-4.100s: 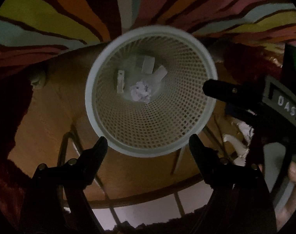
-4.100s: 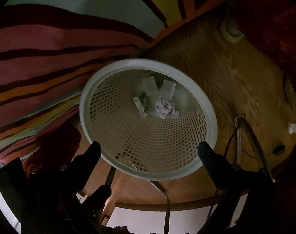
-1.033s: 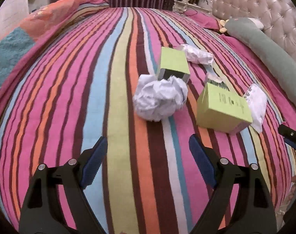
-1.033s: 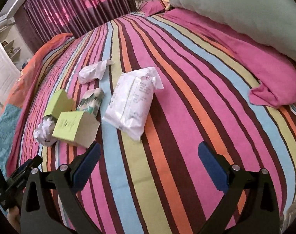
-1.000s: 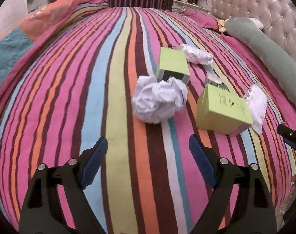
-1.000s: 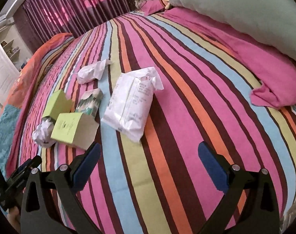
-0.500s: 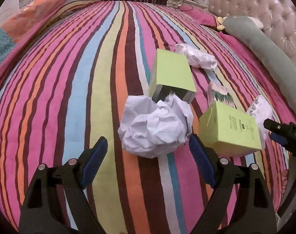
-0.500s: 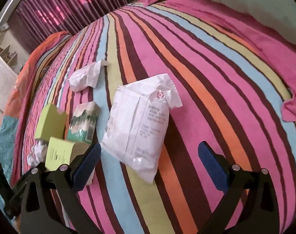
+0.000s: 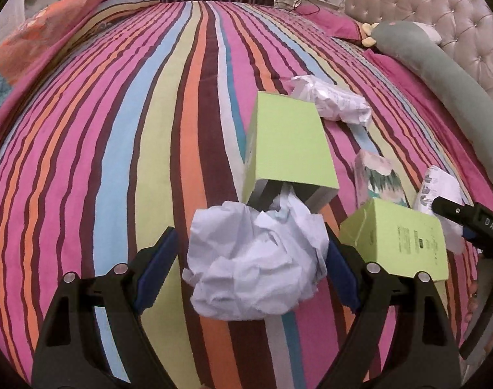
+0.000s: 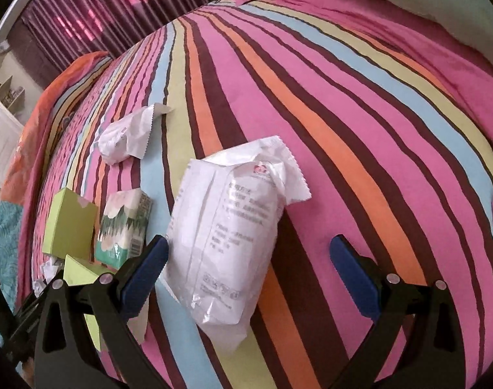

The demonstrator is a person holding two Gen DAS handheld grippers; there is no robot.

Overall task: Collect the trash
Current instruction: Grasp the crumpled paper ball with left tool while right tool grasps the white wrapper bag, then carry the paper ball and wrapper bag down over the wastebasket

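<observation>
On the striped bed cover (image 9: 123, 168) the trash lies in a loose cluster toward the headboard side. The left gripper (image 9: 248, 261) stands wide open around a crumpled ball of white paper (image 9: 256, 259), its blue pads flanking the ball and gripping nothing yet; the step in hand looks like the approach, and the next move calls for closing gently on the soft, springy wad. Just behind it sit two lime-green cardboard boxes (image 9: 288, 142), one open-ended. Further right, the right gripper (image 10: 246, 262) hangs equally open and empty over a wrinkled white plastic packet (image 10: 230, 236), which looks limp and slippery.
</observation>
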